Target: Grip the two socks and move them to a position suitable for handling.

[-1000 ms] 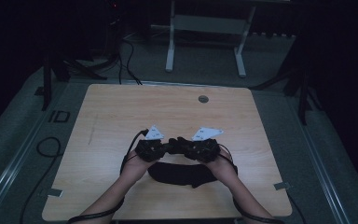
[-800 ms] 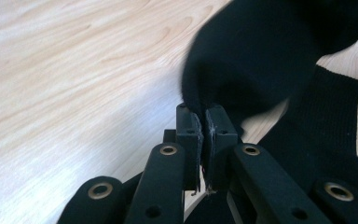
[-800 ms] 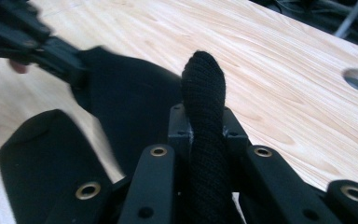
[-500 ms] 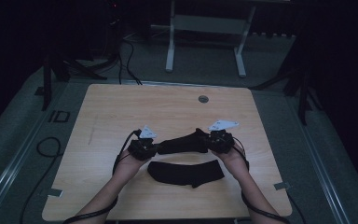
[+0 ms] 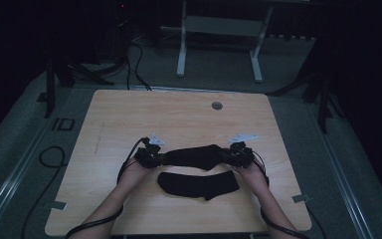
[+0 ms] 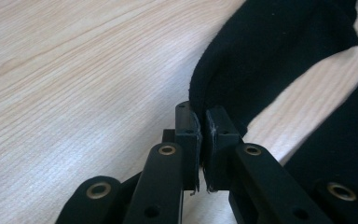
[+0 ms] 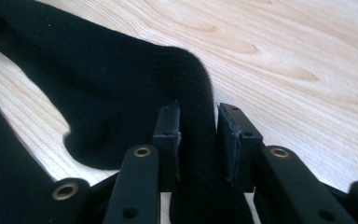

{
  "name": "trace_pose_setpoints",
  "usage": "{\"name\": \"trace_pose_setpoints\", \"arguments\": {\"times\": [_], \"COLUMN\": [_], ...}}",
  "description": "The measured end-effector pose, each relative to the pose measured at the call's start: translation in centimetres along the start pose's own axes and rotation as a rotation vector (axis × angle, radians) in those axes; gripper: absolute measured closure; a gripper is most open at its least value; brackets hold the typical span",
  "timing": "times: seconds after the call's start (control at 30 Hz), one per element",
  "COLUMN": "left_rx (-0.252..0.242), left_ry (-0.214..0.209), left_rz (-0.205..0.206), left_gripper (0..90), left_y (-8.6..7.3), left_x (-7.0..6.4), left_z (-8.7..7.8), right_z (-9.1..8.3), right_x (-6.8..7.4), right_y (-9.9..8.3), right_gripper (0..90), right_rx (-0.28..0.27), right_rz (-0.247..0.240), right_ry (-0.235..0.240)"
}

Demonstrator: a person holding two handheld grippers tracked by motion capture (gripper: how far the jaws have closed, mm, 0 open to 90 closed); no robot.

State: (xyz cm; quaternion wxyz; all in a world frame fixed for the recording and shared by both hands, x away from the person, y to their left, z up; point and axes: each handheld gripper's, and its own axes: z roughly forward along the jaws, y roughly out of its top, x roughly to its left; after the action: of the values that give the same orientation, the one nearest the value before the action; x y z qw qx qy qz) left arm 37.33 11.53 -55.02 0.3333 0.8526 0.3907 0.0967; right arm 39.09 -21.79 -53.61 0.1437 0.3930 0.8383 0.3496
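A black sock (image 5: pixel 196 156) is stretched between my two grippers over the middle of the wooden table (image 5: pixel 179 119). My left gripper (image 5: pixel 151 156) is shut on its left end (image 6: pixel 242 70), the cloth edge pinched between the pads. My right gripper (image 5: pixel 238 153) is shut on its right end (image 7: pixel 135 84), with the ribbed cloth running between the jaws. A second black sock (image 5: pixel 199 184) lies flat on the table just nearer to the person, between both hands, and shows at the lower right of the left gripper view (image 6: pixel 345 135).
A small round grey grommet (image 5: pixel 217 105) sits in the table's far edge area. Cables (image 5: pixel 54 159) trail from both grippers over the table's edges. A white metal stand (image 5: pixel 219 45) is on the floor beyond the table.
The grippers have moved apart, left one leftward and right one rightward, pulling one sock out long between them and away from the sock on the table.
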Motion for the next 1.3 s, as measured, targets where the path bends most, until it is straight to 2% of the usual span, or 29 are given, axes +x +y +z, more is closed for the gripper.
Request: {"name": "trace_pose_setpoints", "arguments": {"times": [0.07,0.1,0.17,0.27,0.33,0.43,0.5,0.53,0.6,0.67,0.7,0.77,0.87,0.93,1.03,1.1,1.2,1.3], "left_rx": [0.004,0.004,0.001,0.004,0.006,0.008,0.005,0.004,-0.033,-0.067,-0.073,-0.095,-0.126,-0.12,-0.093,-0.068,-0.044,-0.054], "left_ry": [0.02,0.011,0.019,0.019,0.025,0.031,0.038,0.064,0.091,0.085,0.09,0.106,0.083,0.072,0.055,0.061,0.064,0.054], "left_rz": [-0.007,-0.017,-0.034,-0.037,-0.038,-0.043,-0.059,-0.068,-0.083,-0.084,-0.082,-0.076,-0.044,-0.019,-0.017,-0.009,-0.02,-0.04], "left_gripper": [84.8,84.8,84.8,84.7,84.2,83.1,73.3,66.7,57.2,55.5,56.1,62.9,81.5,89.3,89.8,89.8,89.7,89.7], "left_y": [-0.1,-0.1,-0.2,-0.2,-0.3,-0.3,-0.3,-0.3,-0.4,-0.4,-0.4,-0.4,-0.2,0.1,0.3,0.5,0.4,0.3], "left_x": [0.2,0.4,0.7,0.9,1.0,1.2,1.4,1.5,1.7,1.9,1.9,1.8,1.2,0.8,0.5,0.3,0.4,0.8], "left_z": [0.2,0.2,0.3,0.3,0.3,0.3,0.3,0.2,-0.2,-0.7,-0.9,-1.2,-1.4,-1.0,0.0,0.6,1.3,1.6], "right_z": [-0.1,-0.2,-0.3,-0.5,-0.5,-0.1,0.0,0.0,-0.2,-0.7,-0.9,-1.4,-1.7,-1.4,-0.4,0.5,1.8,2.6], "right_x": [-0.4,-0.6,-0.8,-0.9,-1.1,-1.2,-1.2,-1.2,-1.1,-1.1,-1.1,-1.0,-0.8,-0.7,-0.8,-0.8,-0.9,-1.2], "right_y": [-0.2,-0.3,-0.4,-0.7,-0.8,-1.0,-1.1,-1.1,-1.0,-0.7,-0.6,-0.2,0.6,1.1,1.5,1.6,1.3,0.6], "right_gripper": [67.1,66.3,66.2,66.1,67.1,66.5,66.1,65.8,63.2,64.1,67.9,74.2,88.4,89.8,89.9,89.8,89.8,89.8], "right_rx": [0.003,0.005,0.006,0.012,0.016,0.061,0.076,0.081,0.084,0.059,0.044,0.009,-0.025,-0.036,-0.018,0.002,0.033,0.068], "right_rz": [0.019,0.027,0.035,0.033,0.052,0.049,0.045,0.047,0.042,0.034,0.025,0.015,0.001,-0.006,-0.014,-0.01,-0.017,-0.004], "right_ry": [-0.007,-0.006,-0.006,-0.031,-0.03,-0.032,-0.032,-0.026,-0.024,-0.019,-0.024,-0.031,-0.034,-0.034,-0.033,-0.02,-0.035,-0.042]}}
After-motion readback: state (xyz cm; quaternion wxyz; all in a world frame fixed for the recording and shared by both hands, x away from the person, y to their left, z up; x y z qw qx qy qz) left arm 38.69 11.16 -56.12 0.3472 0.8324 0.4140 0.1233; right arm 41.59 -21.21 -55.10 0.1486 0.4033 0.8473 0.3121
